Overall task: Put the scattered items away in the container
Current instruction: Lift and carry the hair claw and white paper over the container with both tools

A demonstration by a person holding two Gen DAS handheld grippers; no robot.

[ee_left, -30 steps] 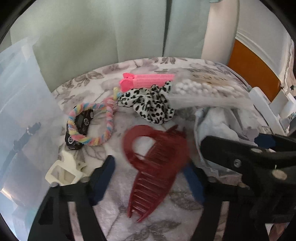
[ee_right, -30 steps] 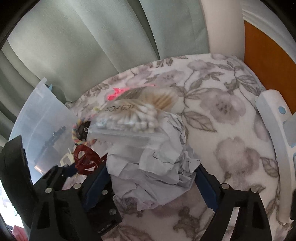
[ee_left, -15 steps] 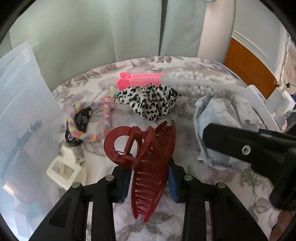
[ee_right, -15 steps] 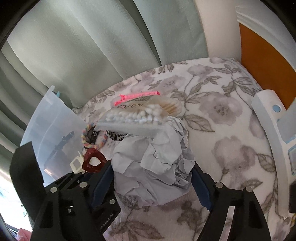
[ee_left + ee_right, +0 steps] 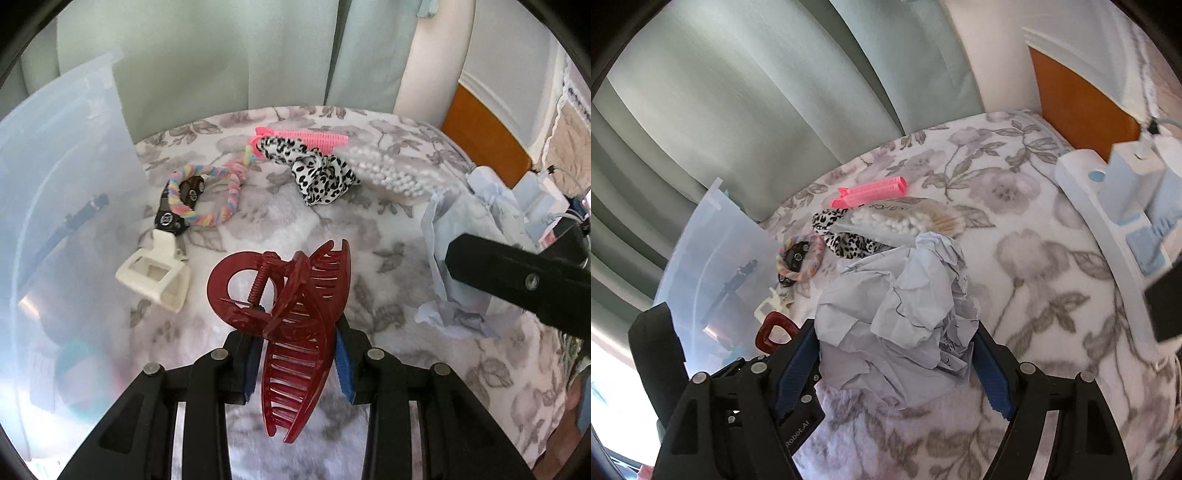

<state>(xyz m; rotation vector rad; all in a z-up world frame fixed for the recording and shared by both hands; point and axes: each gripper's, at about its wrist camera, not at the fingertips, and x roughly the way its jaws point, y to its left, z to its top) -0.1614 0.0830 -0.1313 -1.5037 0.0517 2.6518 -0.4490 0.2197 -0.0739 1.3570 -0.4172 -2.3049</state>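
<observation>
Left gripper: clamped on the dark red plastic claw hair clip, lifted over the floral blanket.
Clip axis: near to far, teeth rightward, looped handle far-left.
Right gripper: jaws wide, pressing the crumpled pale blue paper wad.
Clear plastic container: far left.

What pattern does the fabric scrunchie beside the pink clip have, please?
The scrunchie is white with black leopard spots, clearest in the left wrist view.

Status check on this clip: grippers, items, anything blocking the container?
Left gripper shut on red claw clip. Right gripper shut on crumpled paper. Clear container at left, path unobstructed. Scrunchie not yet collected.
</observation>
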